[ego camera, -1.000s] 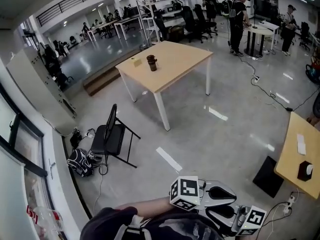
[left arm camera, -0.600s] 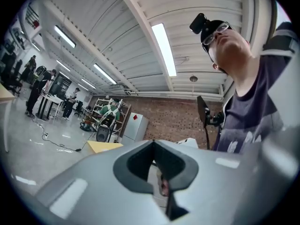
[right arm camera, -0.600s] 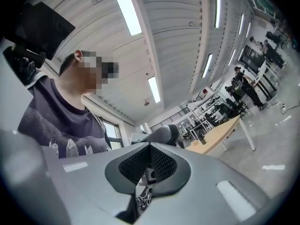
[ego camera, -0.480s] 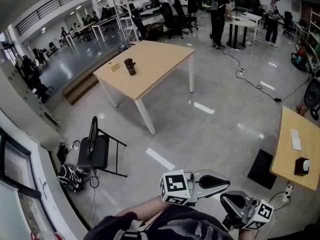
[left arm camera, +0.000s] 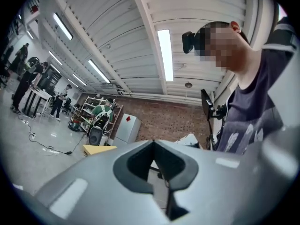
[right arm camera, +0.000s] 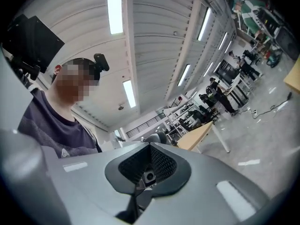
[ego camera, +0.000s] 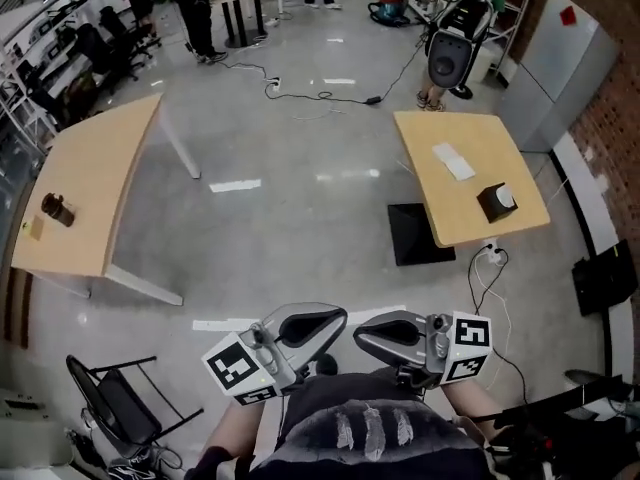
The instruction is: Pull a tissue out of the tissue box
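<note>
The left claw (ego camera: 325, 321) and right claw (ego camera: 372, 332) are both shut and empty at the chest. The view has swung round, so the tissue box (ego camera: 497, 201) now sits ahead, by the surface's (ego camera: 440, 206) near right corner. The reach is not yet begun.

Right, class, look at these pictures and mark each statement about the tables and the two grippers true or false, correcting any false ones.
1. The left gripper and the right gripper both have their jaws shut with nothing between them. True.
2. The tissue box stands on the table at the left of the head view. False: it stands on the right-hand table, beside a flat white item.
3. A dark cup stands on the left-hand table. True.
4. The right gripper touches the tissue box. False: both grippers are held close to the person's body, well apart from the box.
</note>
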`<state>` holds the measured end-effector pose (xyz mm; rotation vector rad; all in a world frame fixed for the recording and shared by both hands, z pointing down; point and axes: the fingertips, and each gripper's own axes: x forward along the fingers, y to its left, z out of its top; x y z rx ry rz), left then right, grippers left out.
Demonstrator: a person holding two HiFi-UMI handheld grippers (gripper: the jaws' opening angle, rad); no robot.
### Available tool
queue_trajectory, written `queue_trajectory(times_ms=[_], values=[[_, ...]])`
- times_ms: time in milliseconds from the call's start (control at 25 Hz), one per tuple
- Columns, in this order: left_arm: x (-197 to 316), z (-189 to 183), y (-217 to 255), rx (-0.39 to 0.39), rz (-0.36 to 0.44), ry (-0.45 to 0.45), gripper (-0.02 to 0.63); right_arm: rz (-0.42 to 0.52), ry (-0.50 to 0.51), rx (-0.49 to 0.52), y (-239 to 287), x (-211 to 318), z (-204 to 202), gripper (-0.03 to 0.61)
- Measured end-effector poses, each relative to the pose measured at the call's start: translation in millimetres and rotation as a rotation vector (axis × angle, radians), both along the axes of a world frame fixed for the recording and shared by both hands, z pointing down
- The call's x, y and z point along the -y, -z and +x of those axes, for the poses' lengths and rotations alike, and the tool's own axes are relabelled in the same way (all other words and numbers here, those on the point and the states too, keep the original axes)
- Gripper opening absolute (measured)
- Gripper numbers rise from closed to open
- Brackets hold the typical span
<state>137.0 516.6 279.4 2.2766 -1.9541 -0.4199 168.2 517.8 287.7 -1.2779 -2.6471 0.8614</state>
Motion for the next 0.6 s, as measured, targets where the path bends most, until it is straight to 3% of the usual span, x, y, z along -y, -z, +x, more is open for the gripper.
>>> queue_trajectory(times_ms=[160,360,600], values=[[15,-21,-3,0.014,0.017,-0.042,0.002,0.056,-0.109,-0.059,-15,16,-19,-0.002],[24,-29,-12,-0.021,0.01,-0.076,0.002,0.012,-0.126,-0.165,-28,24,-38,-0.002],[32,-61,-24,-0.033,-0.03,0.018,0.002,0.124,-0.097,-0.221,-54,36,-77,-0.002]])
